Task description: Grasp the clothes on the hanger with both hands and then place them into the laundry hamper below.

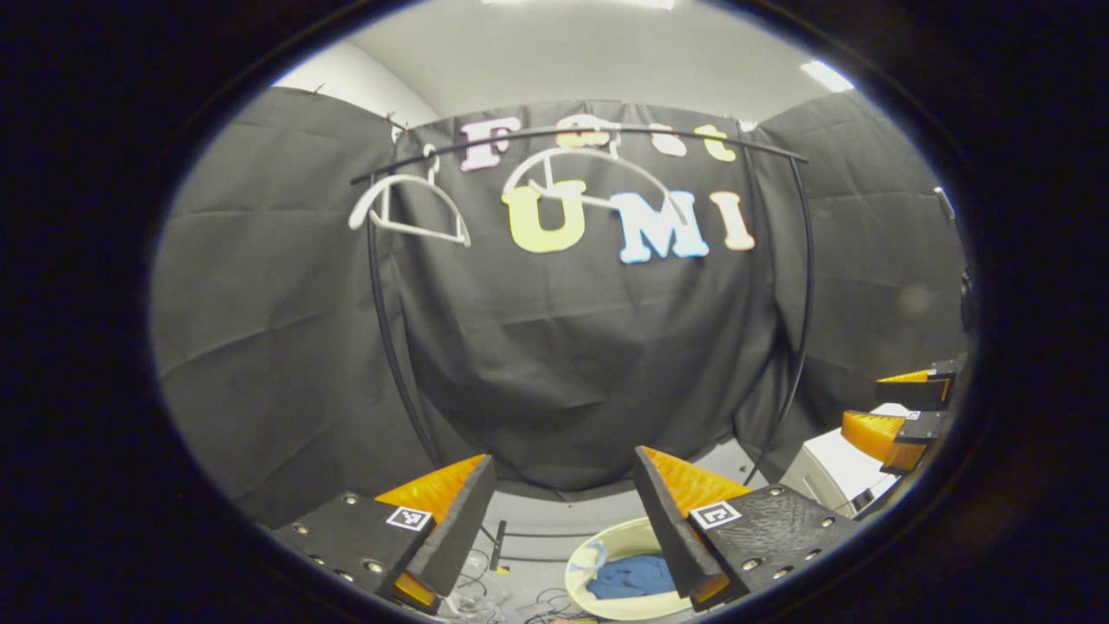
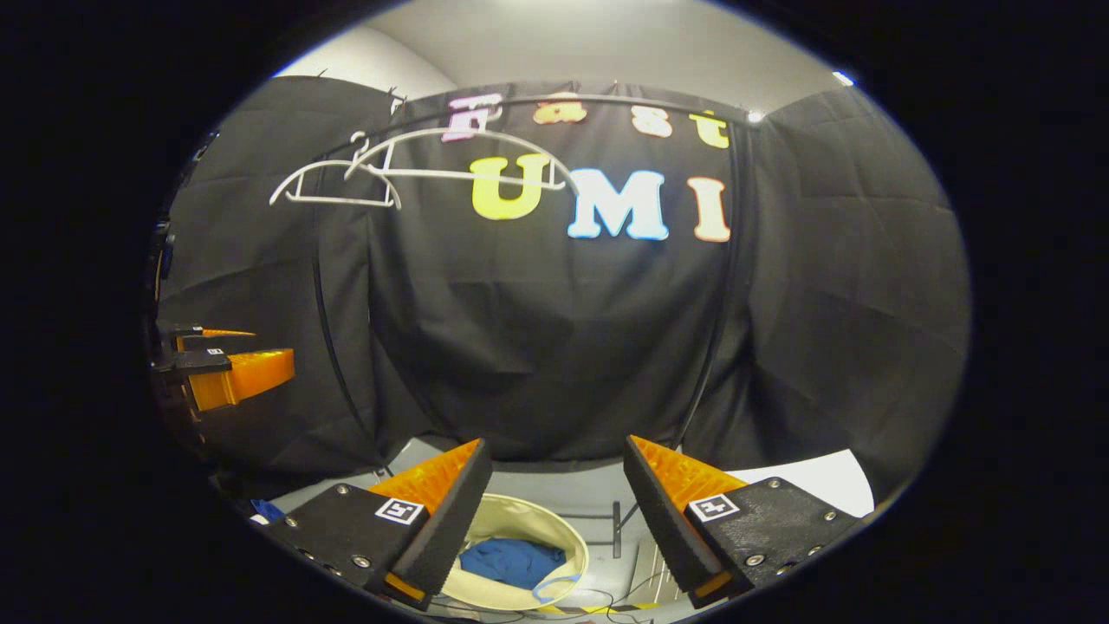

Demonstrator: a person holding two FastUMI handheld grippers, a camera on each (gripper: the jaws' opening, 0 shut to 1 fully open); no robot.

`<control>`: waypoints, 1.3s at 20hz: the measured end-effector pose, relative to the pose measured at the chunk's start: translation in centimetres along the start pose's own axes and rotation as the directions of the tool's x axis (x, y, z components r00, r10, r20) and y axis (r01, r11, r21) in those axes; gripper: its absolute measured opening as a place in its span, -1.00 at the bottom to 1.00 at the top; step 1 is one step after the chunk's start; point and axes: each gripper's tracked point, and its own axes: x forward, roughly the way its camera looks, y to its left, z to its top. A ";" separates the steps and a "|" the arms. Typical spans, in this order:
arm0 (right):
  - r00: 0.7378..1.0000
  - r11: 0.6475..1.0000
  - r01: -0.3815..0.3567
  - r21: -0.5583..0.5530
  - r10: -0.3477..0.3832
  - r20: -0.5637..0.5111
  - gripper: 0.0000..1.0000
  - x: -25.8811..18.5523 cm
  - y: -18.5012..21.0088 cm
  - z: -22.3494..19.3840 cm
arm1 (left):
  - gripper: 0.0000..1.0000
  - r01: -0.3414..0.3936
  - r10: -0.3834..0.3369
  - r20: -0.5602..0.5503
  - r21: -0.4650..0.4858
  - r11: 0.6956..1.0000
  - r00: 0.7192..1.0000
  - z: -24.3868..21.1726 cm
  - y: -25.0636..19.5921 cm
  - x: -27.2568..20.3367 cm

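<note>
Blue clothes (image 1: 632,575) lie inside the cream laundry hamper (image 1: 606,544) on the floor below the rail. In the right gripper view the same blue clothes (image 2: 511,559) fill the bottom of the hamper (image 2: 520,520). Two white hangers (image 1: 407,208) (image 1: 589,178) hang bare on the black rail (image 1: 572,132). My left gripper (image 1: 559,485) is open above the hamper, nothing between its fingers. My right gripper (image 2: 554,472) is open too, likewise above the hamper. The right gripper (image 1: 901,412) appears at the far right of the left gripper view, and the left gripper (image 2: 230,364) at the far left of the right gripper view.
The rail's black uprights (image 1: 390,347) (image 1: 806,329) stand on either side of the hamper. Cables (image 1: 485,598) lie on the grey floor near it. A white box (image 1: 832,472) sits at the right, seen as a white surface (image 2: 823,481) in the right gripper view.
</note>
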 end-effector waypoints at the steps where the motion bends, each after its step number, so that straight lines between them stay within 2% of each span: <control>1: 0.999 1.000 0.008 -0.004 -0.008 0.034 0.87 -0.9 -0.4 1.2 | 0.95 -0.007 0.007 0.028 -0.004 1.000 1.000 0.9 0.0 -1.2; 8: 0.978 0.999 0.033 -0.008 -0.031 0.205 0.89 -7.2 -2.4 8.0 | 0.94 -0.051 0.052 0.170 -0.010 0.999 0.984 7.1 0.0 -8.3; 12: 0.959 0.998 0.056 -0.001 -0.053 0.279 0.86 -10.2 -3.6 9.9 | 0.93 -0.095 0.095 0.226 -0.009 0.995 0.969 10.1 1.6 -10.6; 17: 0.942 0.995 0.099 0.016 -0.099 0.321 0.89 -13.0 -5.2 10.3 | 0.93 -0.158 0.147 0.304 0.012 0.987 0.941 12.6 3.8 -13.7; 22: 0.934 0.991 0.118 0.067 -0.134 0.330 0.90 -14.0 -6.1 10.3 | 0.94 -0.159 0.152 0.305 -0.003 0.987 0.940 12.5 3.8 -14.7; 26: 0.929 0.989 0.132 0.060 -0.145 0.342 0.90 -14.0 -6.1 10.3 | 0.94 -0.151 0.147 0.311 -0.009 0.988 0.939 12.5 3.9 -14.5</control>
